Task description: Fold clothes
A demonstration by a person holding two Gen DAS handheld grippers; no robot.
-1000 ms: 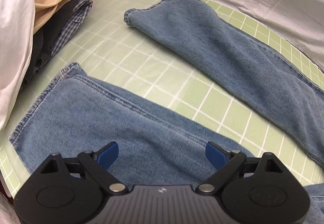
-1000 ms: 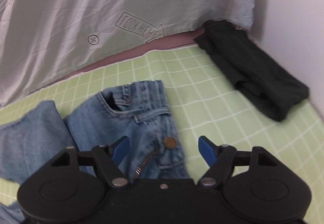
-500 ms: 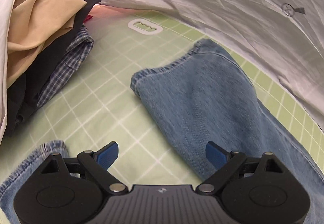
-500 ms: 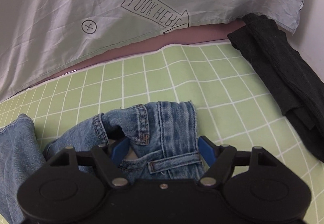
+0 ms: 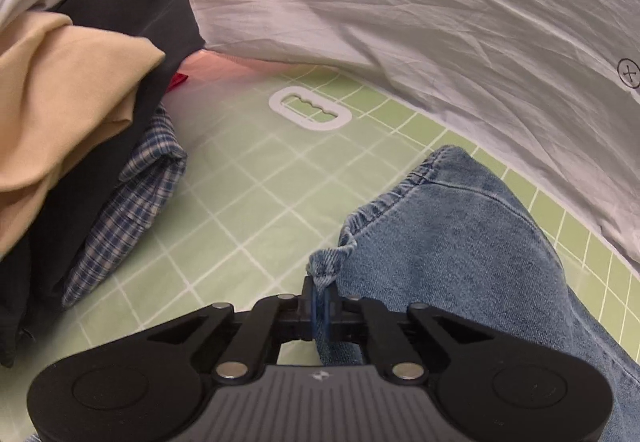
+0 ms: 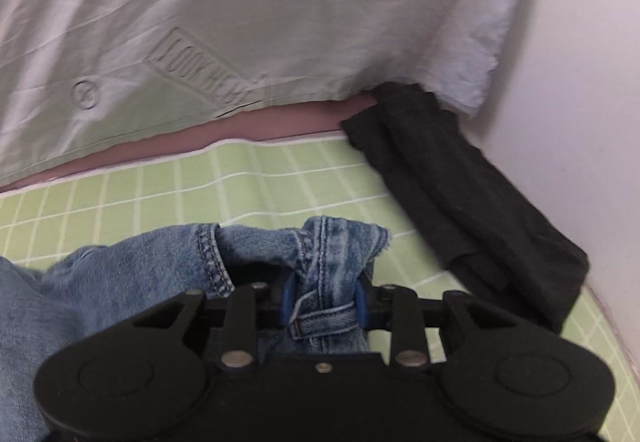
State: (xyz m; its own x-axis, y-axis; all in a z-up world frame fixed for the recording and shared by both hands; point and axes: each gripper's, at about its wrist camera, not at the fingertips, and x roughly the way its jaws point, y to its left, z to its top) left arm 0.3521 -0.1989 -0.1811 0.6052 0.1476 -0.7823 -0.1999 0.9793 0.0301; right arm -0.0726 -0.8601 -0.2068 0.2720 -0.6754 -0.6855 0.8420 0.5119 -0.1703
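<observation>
Green gridded mat [image 5: 248, 202] under white sheet backdrop. Jeans [image 5: 460, 254] on mat, right of clothes pile [image 5: 80, 122]. Left gripper [image 5: 320, 306] pinched narrow on leg hem corner; right gripper [image 6: 324, 302] clamped on waistband at belt loop. Both low, level over mat, likely holding opposite ends for fold. Dark folded garment [image 6: 460, 202] beyond jeans, at wall.

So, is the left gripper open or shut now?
Shut. The left gripper has its blue pads pressed together on the hem corner of the jeans, with no gap.
</observation>
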